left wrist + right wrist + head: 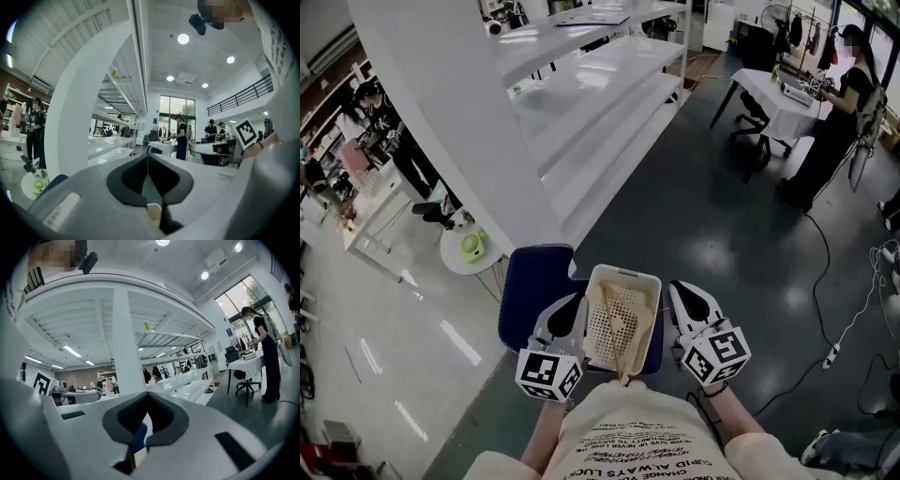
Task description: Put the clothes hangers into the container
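A cream perforated container [649,281] stands on a dark blue stool [530,281] just in front of me. Pale wooden clothes hangers [619,323] lie inside it, and one end sticks out over the near rim. My left gripper [577,305] hangs beside the container's left wall and my right gripper [679,292] beside its right wall. In the left gripper view the left gripper [148,157] has its jaws shut with nothing between them. In the right gripper view the right gripper [148,395] is likewise shut and empty.
A long white shelf rack [581,103] runs away on the left behind the stool. A small round white table [469,255] with a green object stands at its foot. A person works at a white table [773,98] far right; cables and a power strip [832,354] lie on the floor.
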{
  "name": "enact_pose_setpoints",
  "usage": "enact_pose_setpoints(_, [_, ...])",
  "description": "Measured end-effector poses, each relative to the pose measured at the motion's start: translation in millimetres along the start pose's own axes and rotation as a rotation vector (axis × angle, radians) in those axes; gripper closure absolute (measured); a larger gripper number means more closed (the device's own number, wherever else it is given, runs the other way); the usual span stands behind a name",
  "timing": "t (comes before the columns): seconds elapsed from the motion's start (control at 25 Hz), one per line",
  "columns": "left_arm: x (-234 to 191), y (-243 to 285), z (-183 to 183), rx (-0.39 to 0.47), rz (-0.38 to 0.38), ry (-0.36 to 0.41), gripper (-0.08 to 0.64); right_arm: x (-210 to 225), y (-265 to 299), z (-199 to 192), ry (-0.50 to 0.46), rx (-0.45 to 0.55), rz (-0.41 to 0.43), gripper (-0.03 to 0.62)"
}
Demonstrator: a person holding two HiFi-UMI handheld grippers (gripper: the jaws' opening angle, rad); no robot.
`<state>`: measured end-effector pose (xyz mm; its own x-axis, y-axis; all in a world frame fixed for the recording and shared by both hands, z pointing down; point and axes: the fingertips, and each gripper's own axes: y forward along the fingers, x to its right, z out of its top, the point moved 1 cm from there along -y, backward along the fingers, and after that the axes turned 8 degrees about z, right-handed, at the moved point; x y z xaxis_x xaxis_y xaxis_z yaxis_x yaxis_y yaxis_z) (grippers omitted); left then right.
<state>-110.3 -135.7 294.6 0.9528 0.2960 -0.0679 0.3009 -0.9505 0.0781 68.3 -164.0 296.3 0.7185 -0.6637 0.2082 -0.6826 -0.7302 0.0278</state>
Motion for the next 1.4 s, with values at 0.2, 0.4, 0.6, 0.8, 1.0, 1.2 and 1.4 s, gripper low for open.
enact_pose_setpoints(0.2, [-8.0,-3.1,14.0,0.029,0.033,0.023,0.537,4.5,-3.1,14.0,0.003,0.037,-0.005,0.589])
enact_pose_setpoints(0.4, [-12.9,-10.7,16.4,0.042,0.06,0.031,0.537,4.0,-6.4,18.7,0.003,0.053,-0.012,0.591])
enact_pose_setpoints(0.6, [-12.2,-17.4,15.2,0.037,0.078,0.038,0.537,2.2,-12.1,18.2,0.001,0.053,-0.014,0.591])
enact_pose_setpoints(0.8, [-11.3,-18.4,17.1,0.034,0.089,0.042,0.537,3.1,-14.5,20.5,-0.009,0.051,-0.009,0.591])
enact_pose_setpoints(1.0, [-12.5,-21.6,18.4,0.033,0.092,0.044,0.537,-1.2,-15.4,21.3,-0.013,0.05,-0.008,0.591])
enact_pose_setpoints(1.2, [-9.5,-22.0,19.0,0.033,0.095,0.038,0.537,-1.2,-18.6,22.8,-0.019,0.049,-0.008,0.591])
enact_pose_setpoints(1.4, [-2.8,-20.2,11.8,0.034,0.088,0.039,0.537,4.3,-24.6,17.8,-0.027,0.056,-0.021,0.591])
